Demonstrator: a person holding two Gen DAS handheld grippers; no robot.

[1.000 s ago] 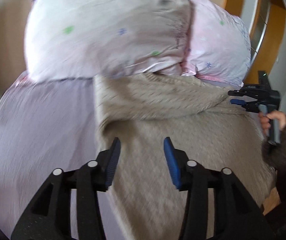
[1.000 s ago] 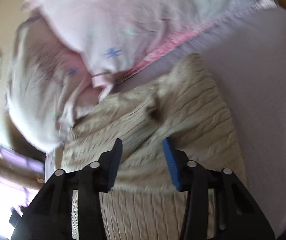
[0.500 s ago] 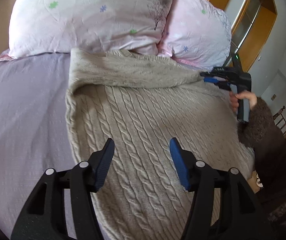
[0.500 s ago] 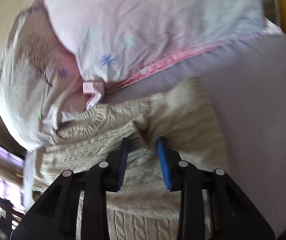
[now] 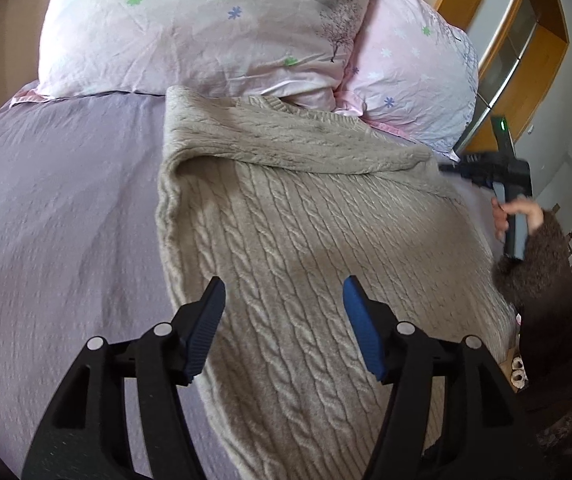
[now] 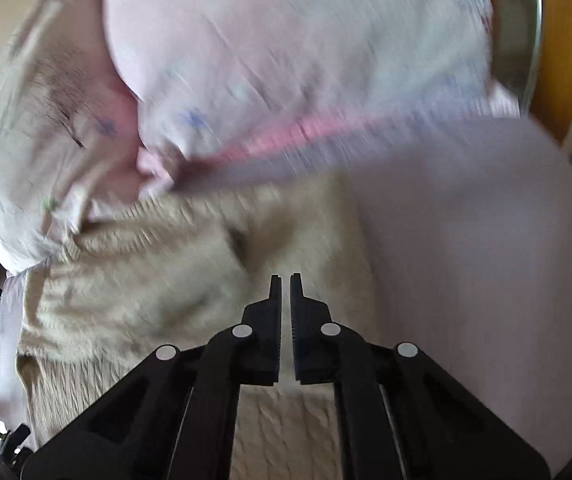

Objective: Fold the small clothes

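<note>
a lilac bed sheet (image 5: 58, 216) covers the bed and carries everything else. on it lies the beige cable-knit sweater (image 5: 310, 248), spread flat with its collar end touching the pillows and its top part folded over on itself, forming a thick band across the sweater's upper edge. two pale pink pillows (image 5: 206, 28) with small flower prints sit just beyond the sweater's collar, side by side and touching each other. past the pillows, to the sweater's right, stands a wooden cabinet frame (image 5: 518, 40).

the left tongs (image 5: 284, 300) hang over the sweater's lower half, spread wide, with nothing between their blue pads. the right tongs (image 6: 285, 280) are pressed together, only a thin slit showing between the pads, at the sweater's right folded corner; the right wrist view is blurred, and it cannot be told whether any knit is caught in them. the right hand (image 5: 520, 216) grips their handle just off the sweater's right edge.
</note>
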